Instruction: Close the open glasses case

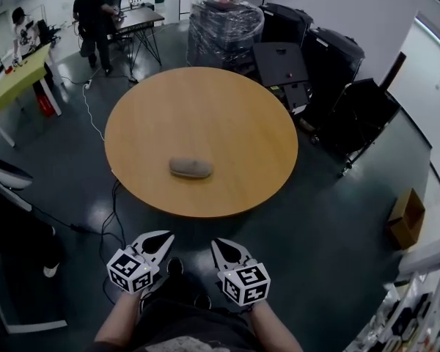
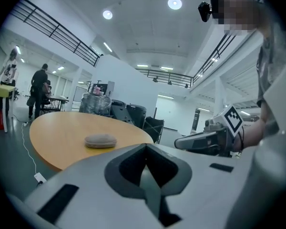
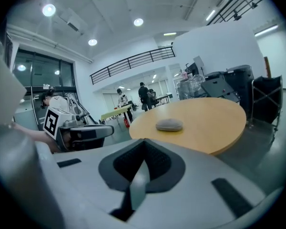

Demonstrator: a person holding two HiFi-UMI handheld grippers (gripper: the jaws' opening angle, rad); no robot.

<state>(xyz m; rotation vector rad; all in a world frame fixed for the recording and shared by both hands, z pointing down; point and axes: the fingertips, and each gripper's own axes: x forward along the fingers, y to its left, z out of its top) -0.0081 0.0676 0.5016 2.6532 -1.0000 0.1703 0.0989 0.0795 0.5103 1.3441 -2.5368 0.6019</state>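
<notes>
Both claws are idle. The left claw and right claw are held low by the person's body, off the table. Each one's own view shows the tips together with nothing between them. The case lies alone on the table, towards the near edge and well apart from both claws.

Risks from here:
- The case looks light and the tabletop smooth. Pressing the lid with one claw and no brace would likely skate it away or spin it. One claw should pin the base.
- The claws are pinched together, so they must open before any pinch on the shell. Going in as they are only allows a push.
- A floor cable runs by the table's near-left edge, a snag risk when stepping in.

Hard to read:
- In all three views the case is a small, low grey lump. I can't make out a raised lid, a gap or the hinge side, or confirm it's open.
- The approach side can't be chosen until the view is closer.
</notes>
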